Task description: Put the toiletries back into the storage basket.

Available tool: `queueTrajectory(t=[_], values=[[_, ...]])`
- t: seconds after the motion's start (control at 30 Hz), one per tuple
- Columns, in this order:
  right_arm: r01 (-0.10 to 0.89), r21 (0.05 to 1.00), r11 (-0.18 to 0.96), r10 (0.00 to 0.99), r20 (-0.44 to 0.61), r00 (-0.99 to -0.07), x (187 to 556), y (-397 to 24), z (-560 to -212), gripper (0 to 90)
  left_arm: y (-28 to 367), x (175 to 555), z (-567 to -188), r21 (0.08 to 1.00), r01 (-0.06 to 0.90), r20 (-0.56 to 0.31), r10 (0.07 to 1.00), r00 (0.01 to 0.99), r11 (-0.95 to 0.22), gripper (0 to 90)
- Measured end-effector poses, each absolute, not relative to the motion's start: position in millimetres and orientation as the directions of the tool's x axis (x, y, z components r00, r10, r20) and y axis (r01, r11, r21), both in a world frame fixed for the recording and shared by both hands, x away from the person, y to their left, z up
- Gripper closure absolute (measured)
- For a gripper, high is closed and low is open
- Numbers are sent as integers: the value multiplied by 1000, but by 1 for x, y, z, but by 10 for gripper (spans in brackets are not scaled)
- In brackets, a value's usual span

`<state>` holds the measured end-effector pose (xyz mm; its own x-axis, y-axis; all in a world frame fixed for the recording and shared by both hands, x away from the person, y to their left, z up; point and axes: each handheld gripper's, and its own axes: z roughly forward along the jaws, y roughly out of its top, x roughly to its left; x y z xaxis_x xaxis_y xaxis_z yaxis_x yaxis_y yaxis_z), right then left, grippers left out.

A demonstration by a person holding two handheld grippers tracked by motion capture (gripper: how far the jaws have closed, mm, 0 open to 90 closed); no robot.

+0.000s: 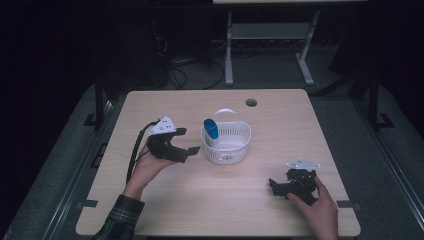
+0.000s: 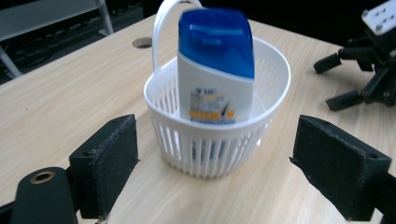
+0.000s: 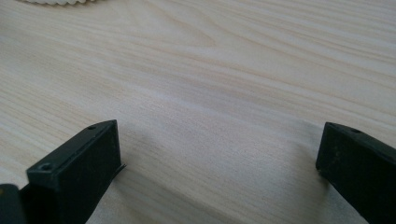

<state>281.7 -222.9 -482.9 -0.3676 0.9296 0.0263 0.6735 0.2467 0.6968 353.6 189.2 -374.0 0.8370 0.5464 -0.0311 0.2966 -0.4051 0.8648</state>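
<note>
Bottle [image 2: 215, 70]: stands upright in the basket, long axis vertical, blue cap end up; it leans against the basket's left wall in the high view, a little left of frame centre. White smooth plastic body, flattened and rounded at the shoulders, with a glossy blue top and a blurred label of orange and blue print.
Basket [image 1: 241, 131]: white plastic, round, slatted walls and a perforated floor, a thin arched handle rising at the back; sits at the middle of the worktop.
Worktop [image 1: 210, 200]: pale wood grain, matte, rounded corners, a round cable hole near the upper edge.
Left tool [image 1: 186, 141]: held above the worktop just left of the basket, pointing right at it; jaws spread wide, nothing between them. Black, blocky pads with a rough face.
Right tool [image 1: 273, 186]: low at the lower right of the high view, pointing left, well apart from the basket; jaws spread, bare wood between them.
</note>
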Motion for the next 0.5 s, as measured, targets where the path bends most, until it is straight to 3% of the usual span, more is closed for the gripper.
queueTrajectory(t=[0.5], values=[[675, 696, 246, 930, 27, -366, 282, -223, -483, 0, 223, 329, -397, 834, 348, -39, 583, 812, -429, 137]])
